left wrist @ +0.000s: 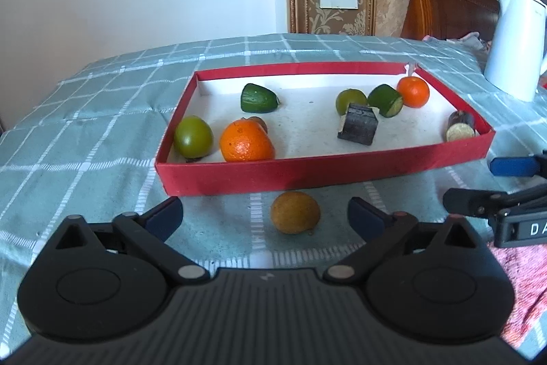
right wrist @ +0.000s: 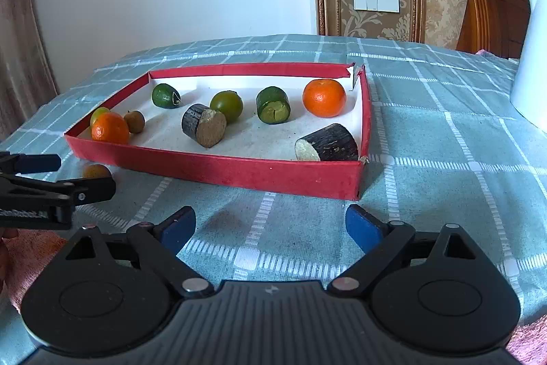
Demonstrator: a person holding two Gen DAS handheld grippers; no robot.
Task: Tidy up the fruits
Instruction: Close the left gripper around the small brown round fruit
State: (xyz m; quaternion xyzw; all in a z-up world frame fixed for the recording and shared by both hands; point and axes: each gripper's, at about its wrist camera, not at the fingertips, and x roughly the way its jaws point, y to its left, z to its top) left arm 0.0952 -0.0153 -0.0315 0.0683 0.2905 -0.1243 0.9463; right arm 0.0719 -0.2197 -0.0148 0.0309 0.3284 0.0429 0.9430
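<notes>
At the far left of the red tray (left wrist: 328,175), a green fruit (left wrist: 193,137) and an orange (left wrist: 246,141) lie touching or nearly so against the near wall, with a small brown fruit (right wrist: 134,121) tucked just behind them. Further right inside the tray come cucumber pieces, a dark cut cylinder (left wrist: 358,129), another green fruit, a second orange (left wrist: 413,92), and a second dark cylinder (left wrist: 460,126) in the near right corner. One small yellow-brown fruit (left wrist: 295,212) lies outside, on the checked cloth of the worktop (left wrist: 102,112) just in front of the tray's near wall. The left hand-held gripper (left wrist: 265,211) is spread wide and holds nothing, with this loose fruit between its blue pads and apart from both. Further right, the right hand-held gripper (right wrist: 270,224) is likewise wide open and empty over bare cloth, near the tray's right corner. The likely next step is closing on the loose fruit, and the risk lies there: it is round and smooth, so an off-centre squeeze could squirt it forward against the tray wall or let it roll sideways. Lifting too low over the wall could shove the light tray and jostle the fruit inside. A white kettle (left wrist: 516,47) stands at the far right.
</notes>
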